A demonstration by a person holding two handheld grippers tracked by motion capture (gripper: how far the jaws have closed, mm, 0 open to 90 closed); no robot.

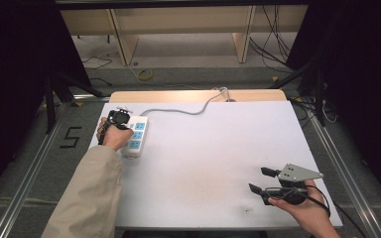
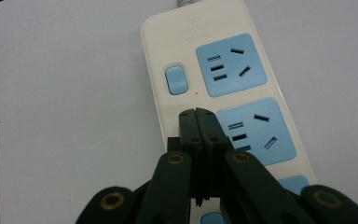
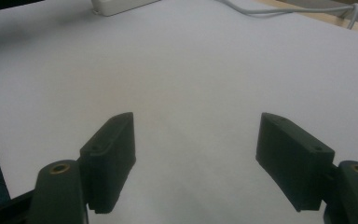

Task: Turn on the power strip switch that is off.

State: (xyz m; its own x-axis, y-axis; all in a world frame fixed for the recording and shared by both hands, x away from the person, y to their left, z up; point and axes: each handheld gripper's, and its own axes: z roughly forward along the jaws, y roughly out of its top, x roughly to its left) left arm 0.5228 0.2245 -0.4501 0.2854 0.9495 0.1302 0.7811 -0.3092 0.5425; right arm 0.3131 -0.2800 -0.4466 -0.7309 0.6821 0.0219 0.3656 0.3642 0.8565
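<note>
The left gripper (image 2: 196,113), jaws pressed together, hovers over the white power strip with blue sockets (image 2: 223,88) — its blue rocker switch (image 2: 176,80) just ahead; the right gripper (image 1: 262,179) waits spread, well apart.

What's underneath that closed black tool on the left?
Under the left tool lies a white plastic power strip with blue sockets, on the white table. The tool covers part of the strip, including most of a blue switch.

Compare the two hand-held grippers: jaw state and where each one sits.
The left hand-held gripper has its jaws shut, empty, tips over the power strip between two blue switches; the right hand-held gripper has its jaws wide apart over bare table. Left is far-left, right near-right. Both have black jaws.
</note>
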